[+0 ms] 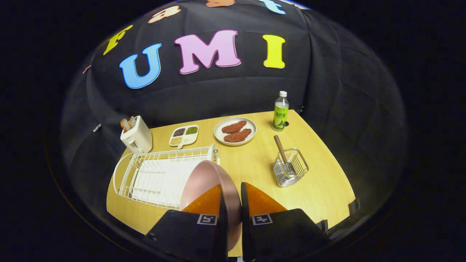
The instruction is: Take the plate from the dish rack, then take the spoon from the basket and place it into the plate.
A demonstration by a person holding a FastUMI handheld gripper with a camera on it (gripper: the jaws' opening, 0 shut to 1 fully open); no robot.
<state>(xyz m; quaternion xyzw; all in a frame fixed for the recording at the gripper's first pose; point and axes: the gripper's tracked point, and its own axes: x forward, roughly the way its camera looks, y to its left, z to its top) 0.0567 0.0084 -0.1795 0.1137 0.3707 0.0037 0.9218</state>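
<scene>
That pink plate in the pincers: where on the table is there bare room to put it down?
The gripper is shut on the pink plate. Bare wood lies between the dish rack and the wire basket, below the food plate. The back row is crowded: toaster, divided dish, bottle.

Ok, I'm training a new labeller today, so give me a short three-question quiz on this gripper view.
1. True or false: the fingers are clamped on the pink plate.
2. Where is the spoon? A) wire basket B) dish rack C) toaster
3. Fill in: the bottle stands beside the plate of ____.

Key: 1 true; 2 A; 3 meat pieces, apparently.
</scene>
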